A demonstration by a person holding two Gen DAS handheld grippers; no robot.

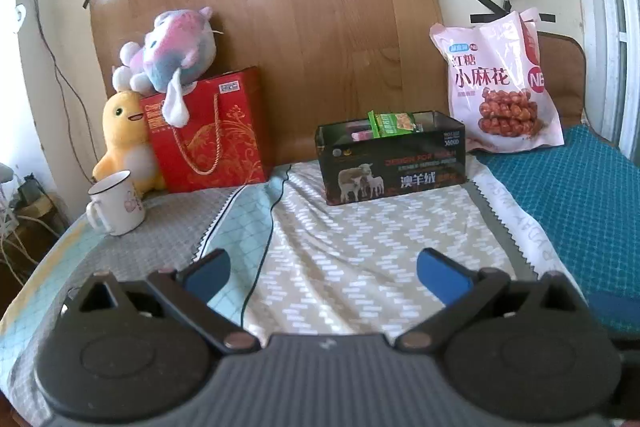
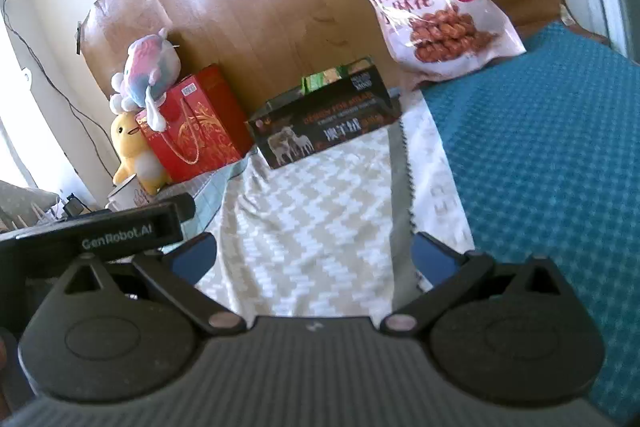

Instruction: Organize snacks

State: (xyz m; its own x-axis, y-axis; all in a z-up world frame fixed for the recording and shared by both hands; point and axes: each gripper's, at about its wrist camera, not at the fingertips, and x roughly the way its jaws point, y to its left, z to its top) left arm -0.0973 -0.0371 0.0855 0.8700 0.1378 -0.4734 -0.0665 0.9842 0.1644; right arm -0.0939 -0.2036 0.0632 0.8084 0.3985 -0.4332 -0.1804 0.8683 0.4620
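Observation:
A dark open box (image 1: 394, 163) with sheep printed on its side stands at the back of the cloth-covered surface; a green snack pack (image 1: 394, 125) and a pink one stick up inside it. The right wrist view shows the same box (image 2: 326, 125) and green pack (image 2: 322, 79). A big pink snack bag (image 1: 502, 83) (image 2: 434, 9) leans against the wall to the box's right. My left gripper (image 1: 324, 267) hangs open over the patterned cloth, well short of the box, nothing between its blue pads. My right gripper (image 2: 314, 257) is open too, and empty.
At the back left stand a red gift bag (image 1: 208, 135), a yellow plush (image 1: 122, 139), a pink-blue plush (image 1: 176, 47) on the bag, and a white mug (image 1: 116, 203). A teal cloth (image 2: 540, 147) covers the right side. The left gripper's body (image 2: 92, 227) shows in the right wrist view.

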